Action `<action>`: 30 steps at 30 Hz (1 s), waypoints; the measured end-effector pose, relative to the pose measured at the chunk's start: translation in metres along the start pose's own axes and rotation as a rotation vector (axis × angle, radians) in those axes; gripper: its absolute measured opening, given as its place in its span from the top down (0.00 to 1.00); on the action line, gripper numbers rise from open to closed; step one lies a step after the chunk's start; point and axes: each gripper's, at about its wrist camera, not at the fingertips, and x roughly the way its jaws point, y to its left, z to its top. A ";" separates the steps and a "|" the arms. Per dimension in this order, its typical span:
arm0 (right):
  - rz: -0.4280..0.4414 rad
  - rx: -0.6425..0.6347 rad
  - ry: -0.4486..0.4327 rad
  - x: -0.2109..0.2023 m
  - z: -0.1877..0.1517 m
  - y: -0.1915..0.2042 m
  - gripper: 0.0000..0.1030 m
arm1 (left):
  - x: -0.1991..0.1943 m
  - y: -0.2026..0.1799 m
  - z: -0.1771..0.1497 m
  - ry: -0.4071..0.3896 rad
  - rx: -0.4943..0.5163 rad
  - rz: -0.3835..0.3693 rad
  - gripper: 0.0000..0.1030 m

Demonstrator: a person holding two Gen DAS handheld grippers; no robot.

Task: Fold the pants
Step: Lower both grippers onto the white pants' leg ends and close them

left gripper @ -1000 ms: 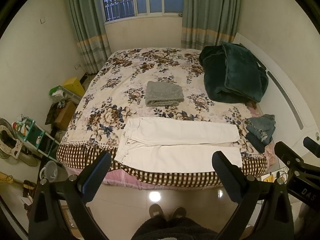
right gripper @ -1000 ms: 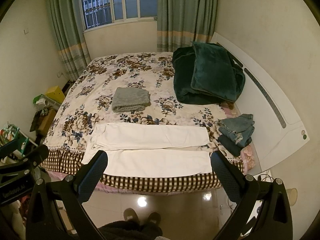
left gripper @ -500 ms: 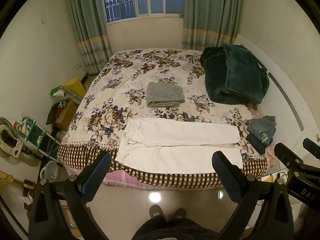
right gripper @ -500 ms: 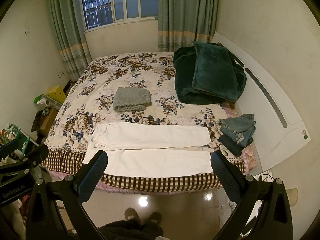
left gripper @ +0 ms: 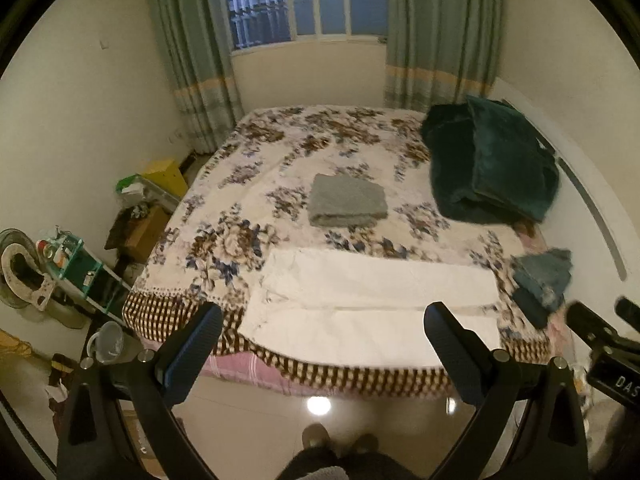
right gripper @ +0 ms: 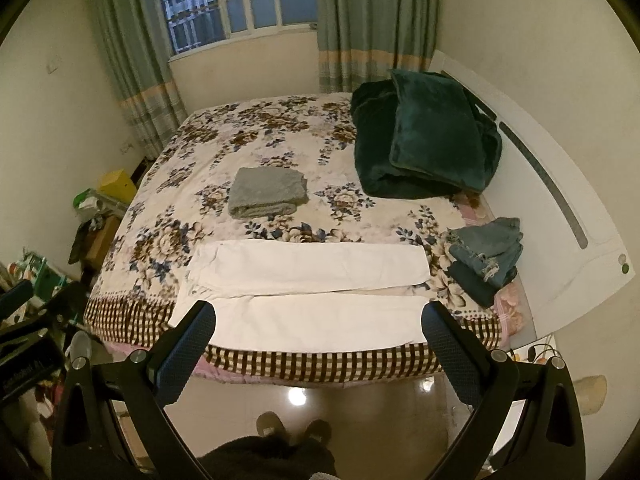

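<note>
One bed fills the room, and on its near edge lies one pair of white pants, spread flat with the two legs side by side, waistband to the left and hems to the right. Nothing of the fold looks begun — the legs are not laid over each other, and every fold is left to do. Beyond them sit one dark green blanket heaped by the headboard, one grey folded cloth mid-bed that seems already done, and one small pile of jeans at the right edge; how many pieces are in that pile cannot be told. Two grippers hang above the floor, short of the bed — the left gripper and the right gripper each have jaws spread wide and hold nothing.
</note>
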 end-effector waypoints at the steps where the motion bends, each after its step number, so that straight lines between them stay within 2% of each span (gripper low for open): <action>1: -0.012 0.011 0.006 0.012 0.001 -0.005 0.00 | 0.012 0.000 0.006 -0.002 -0.008 0.015 0.00; 3: -0.031 0.032 0.015 0.039 0.009 -0.015 0.00 | 0.040 0.001 0.013 -0.003 -0.017 0.062 0.00; 6: -0.055 0.086 0.068 0.092 0.024 -0.035 0.00 | 0.091 0.000 0.032 0.041 -0.012 0.105 0.00; 8: -0.053 0.132 0.117 0.129 0.037 -0.055 0.00 | 0.120 -0.001 0.038 0.072 -0.006 0.110 0.00; 13: -0.131 0.195 0.190 0.232 0.069 -0.083 0.00 | 0.230 -0.007 0.067 0.195 -0.005 0.122 0.00; 15: -0.154 0.226 0.227 0.284 0.083 -0.092 0.00 | 0.273 -0.010 0.077 0.245 0.000 0.120 0.00; 18: -0.197 0.279 0.276 0.363 0.104 -0.107 0.00 | 0.361 -0.013 0.092 0.338 -0.023 0.136 0.00; 22: -0.218 0.388 0.365 0.483 0.124 -0.128 0.00 | 0.472 -0.010 0.097 0.477 -0.086 0.165 0.00; 24: -0.214 0.451 0.405 0.545 0.125 -0.142 0.00 | 0.535 -0.007 0.092 0.555 -0.137 0.181 0.00; 28: -0.247 0.561 0.503 0.665 0.112 -0.171 0.00 | 0.637 0.003 0.074 0.683 -0.226 0.209 0.00; 30: -0.266 0.603 0.545 0.711 0.102 -0.185 0.00 | 0.682 0.009 0.063 0.735 -0.267 0.228 0.00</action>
